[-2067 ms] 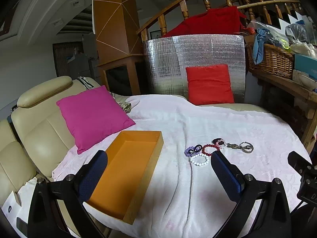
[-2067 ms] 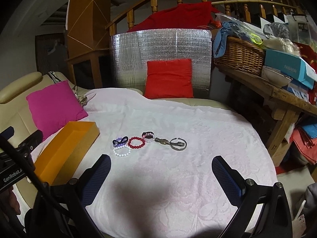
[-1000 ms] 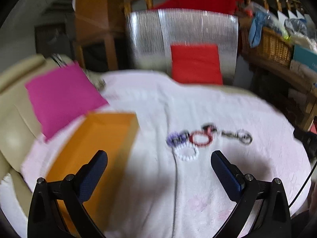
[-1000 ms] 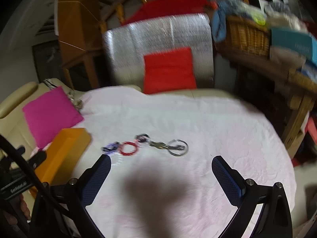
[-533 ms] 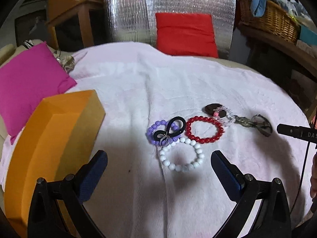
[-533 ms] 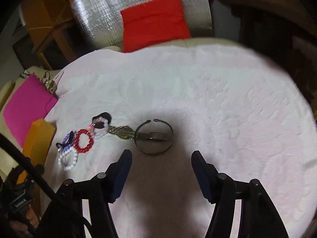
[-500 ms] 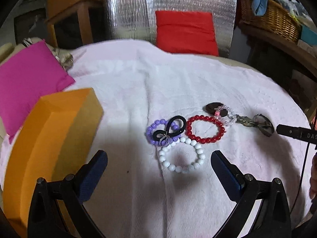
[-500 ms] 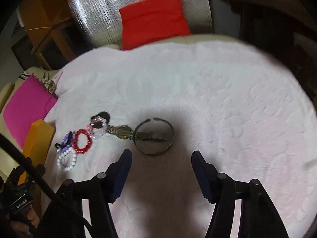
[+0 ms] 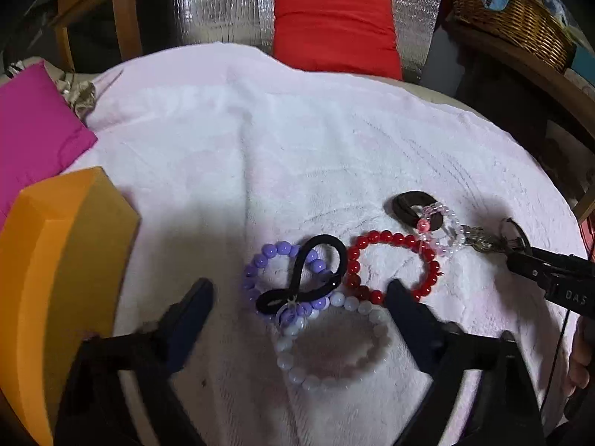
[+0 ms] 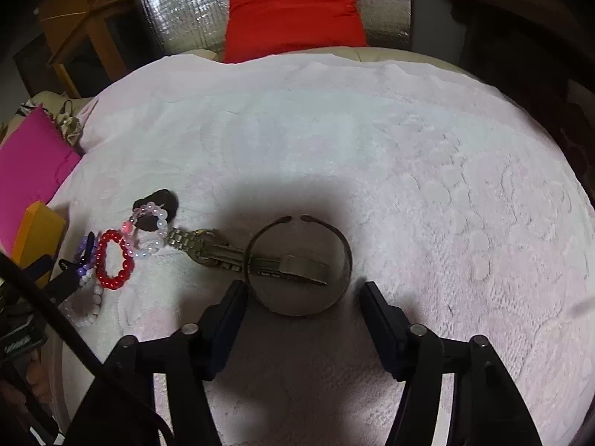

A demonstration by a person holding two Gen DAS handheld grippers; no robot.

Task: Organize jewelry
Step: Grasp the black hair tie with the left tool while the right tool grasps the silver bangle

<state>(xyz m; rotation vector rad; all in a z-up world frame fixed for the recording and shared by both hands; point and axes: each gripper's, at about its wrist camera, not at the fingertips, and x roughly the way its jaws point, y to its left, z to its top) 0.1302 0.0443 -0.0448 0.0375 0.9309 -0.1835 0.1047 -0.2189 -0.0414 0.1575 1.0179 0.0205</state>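
Observation:
Jewelry lies in a row on a pale pink blanket (image 9: 297, 141). In the left wrist view my left gripper (image 9: 297, 297) is open, low over a white bead bracelet (image 9: 334, 349), a purple bead bracelet (image 9: 260, 264) and a black hair tie (image 9: 316, 271); a red bead bracelet (image 9: 390, 260) lies beside its right finger. In the right wrist view my right gripper (image 10: 301, 297) is open, its fingers on either side of a metal cuff bangle (image 10: 297, 264) that overlaps a metal watch band (image 10: 208, 245). An orange box (image 9: 55, 278) stands at the left.
A clear bead bracelet (image 9: 442, 226) rests on a dark ring (image 9: 409, 204). A pink cushion (image 9: 33, 137) lies at the left, a red cushion (image 9: 334, 29) at the back. A wooden bench with a wicker basket (image 9: 513, 18) stands at the right.
Both grippers have dropped closer to the blanket. The left gripper's fingers have narrowed around the bead bracelets. The right gripper has moved in until its fingers flank the bangle.

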